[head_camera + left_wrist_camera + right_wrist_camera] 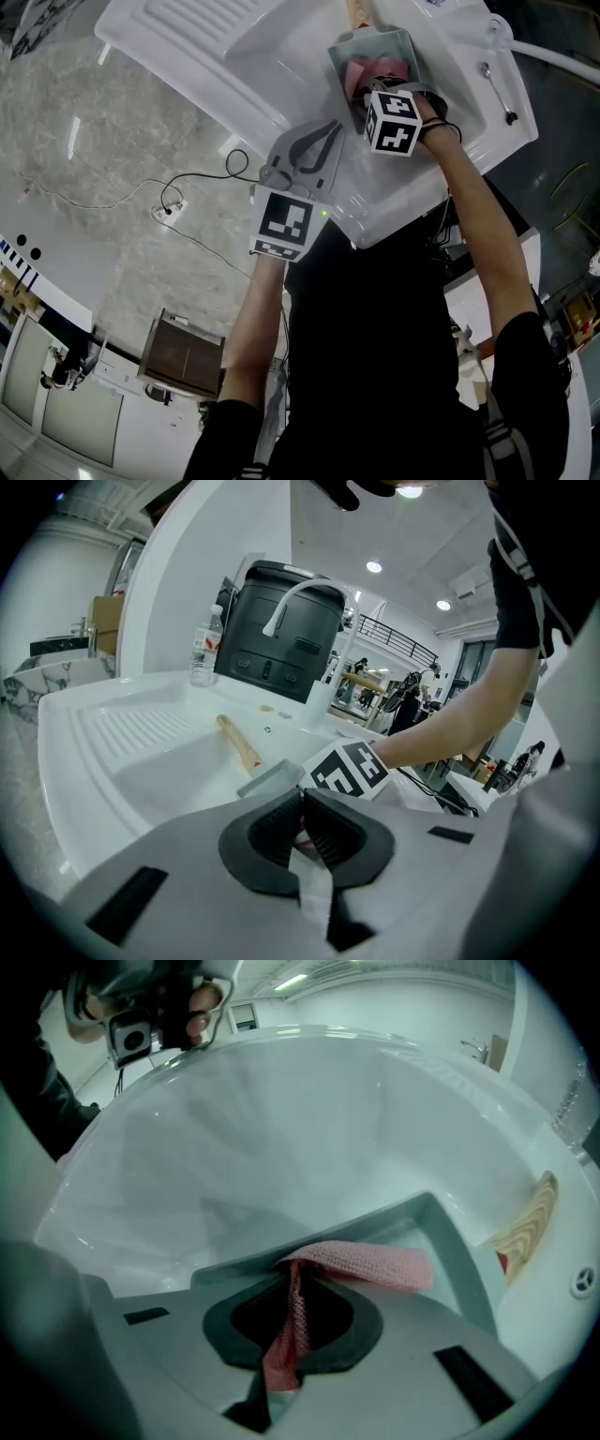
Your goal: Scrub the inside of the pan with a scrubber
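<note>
A grey square pan (389, 45) with a wooden handle (530, 1218) lies in the white sink (234, 47). My right gripper (375, 89) reaches into the pan, shut on a pink mesh scrubber (375, 1262). The scrubber hangs between the jaws (292, 1283) and drapes over the pan's inside. My left gripper (330, 131) is at the pan's near corner (270, 778). In the left gripper view its jaws (302, 822) are shut on a thin pale strip that looks like the pan's rim. The right gripper's marker cube (345, 769) sits just beyond them.
A curved white faucet (309, 602) rises at the sink's back, with a black appliance (281, 630) and a water bottle (204, 647) behind it. A ribbed draining board (141, 728) lies to the left of the basin. A spoon (497, 89) rests on the sink's ledge.
</note>
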The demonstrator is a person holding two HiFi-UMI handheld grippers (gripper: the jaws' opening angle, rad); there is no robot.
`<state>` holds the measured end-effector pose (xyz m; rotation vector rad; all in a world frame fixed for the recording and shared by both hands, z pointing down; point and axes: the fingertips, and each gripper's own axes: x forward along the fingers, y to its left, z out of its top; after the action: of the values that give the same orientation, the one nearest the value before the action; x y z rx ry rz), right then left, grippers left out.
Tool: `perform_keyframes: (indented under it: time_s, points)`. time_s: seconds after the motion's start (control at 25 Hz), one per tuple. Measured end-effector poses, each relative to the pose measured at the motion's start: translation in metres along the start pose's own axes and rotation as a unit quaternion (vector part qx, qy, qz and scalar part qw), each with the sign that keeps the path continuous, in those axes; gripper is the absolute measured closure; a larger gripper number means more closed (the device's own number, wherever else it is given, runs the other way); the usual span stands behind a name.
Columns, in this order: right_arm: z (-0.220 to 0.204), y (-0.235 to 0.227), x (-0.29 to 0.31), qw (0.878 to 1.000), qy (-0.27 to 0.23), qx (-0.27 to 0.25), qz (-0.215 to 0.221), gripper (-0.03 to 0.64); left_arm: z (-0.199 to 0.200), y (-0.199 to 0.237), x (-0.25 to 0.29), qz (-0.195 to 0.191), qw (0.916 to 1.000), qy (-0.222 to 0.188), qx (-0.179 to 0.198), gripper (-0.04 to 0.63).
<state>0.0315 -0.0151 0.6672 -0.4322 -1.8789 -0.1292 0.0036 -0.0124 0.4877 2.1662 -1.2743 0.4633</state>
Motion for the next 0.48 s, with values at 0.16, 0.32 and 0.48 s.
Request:
perform_keyframes:
  time_s: [0.16, 0.32, 0.48]
  points:
    - [0.012, -0.032, -0.004, 0.998, -0.031, 0.024, -0.051, 0.572, 0.000, 0.000, 0.001, -0.004, 1.0000, 0.001, 0.002, 0.555]
    - [0.023, -0.067, -0.011, 0.989, -0.068, 0.066, -0.114, 0.572, 0.000, -0.002, 0.001, -0.008, 0.9999, 0.003, 0.008, 0.555]
    - [0.029, -0.095, -0.018, 0.976, -0.085, 0.094, -0.178, 0.572, 0.001, -0.002, 0.001, -0.010, 0.9999, 0.000, 0.005, 0.555]
